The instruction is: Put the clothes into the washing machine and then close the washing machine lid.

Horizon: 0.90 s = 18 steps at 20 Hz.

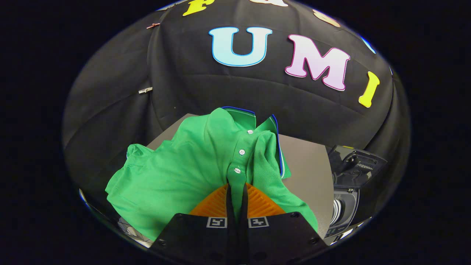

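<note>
A green polo shirt [184, 173] with white buttons and a blue-edged collar hangs bunched from my gripper [236, 187], lifted above a grey table [309, 173]. The two fingers are pressed together on the button placket, with fabric pinched between them. The shirt drapes down on both sides of the fingers and hides what lies below them. Off to the right, beyond the table's edge, stands the dark washing machine [349, 191] with its lid [358, 163] raised open.
The booth's black cloth wall rises behind the table. Two small clips [145, 89] sit on the cloth at the left. The table's right edge borders the machine.
</note>
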Each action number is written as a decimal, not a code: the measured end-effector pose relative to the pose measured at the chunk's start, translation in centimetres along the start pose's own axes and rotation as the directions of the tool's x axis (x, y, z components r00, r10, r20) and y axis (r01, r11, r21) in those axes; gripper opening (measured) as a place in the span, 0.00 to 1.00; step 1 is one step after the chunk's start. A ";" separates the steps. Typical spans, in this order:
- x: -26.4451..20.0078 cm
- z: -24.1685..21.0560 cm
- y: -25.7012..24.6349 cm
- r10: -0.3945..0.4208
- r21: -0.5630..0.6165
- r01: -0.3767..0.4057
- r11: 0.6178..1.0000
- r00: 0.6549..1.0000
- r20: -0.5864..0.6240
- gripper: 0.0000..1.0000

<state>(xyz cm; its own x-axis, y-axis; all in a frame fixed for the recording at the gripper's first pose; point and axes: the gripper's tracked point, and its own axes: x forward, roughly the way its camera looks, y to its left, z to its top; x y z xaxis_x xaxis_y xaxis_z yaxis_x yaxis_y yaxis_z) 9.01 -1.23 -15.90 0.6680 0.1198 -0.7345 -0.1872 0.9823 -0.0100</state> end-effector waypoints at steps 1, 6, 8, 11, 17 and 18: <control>-0.2 0.0 0.0 0.007 -0.004 -0.007 1.000 1.000 0.003 0.06; -2.3 1.9 0.5 0.102 -0.052 -0.098 0.994 0.990 0.100 0.06; -2.4 0.2 -1.0 0.090 0.002 -0.090 0.996 0.996 0.020 0.06; -2.2 1.3 -1.8 0.113 0.031 -0.114 0.993 0.993 0.018 0.06; -6.5 3.5 -6.0 0.210 -0.109 -0.197 0.974 0.969 0.129 0.06; -6.9 3.3 -7.4 0.229 -0.121 -0.213 0.970 0.964 0.135 0.06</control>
<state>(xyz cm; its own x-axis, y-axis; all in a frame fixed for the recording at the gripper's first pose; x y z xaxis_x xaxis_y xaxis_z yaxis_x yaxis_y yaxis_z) 8.20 -8.82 -8.50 0.6986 0.3595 -0.6186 -0.4108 0.9094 0.0646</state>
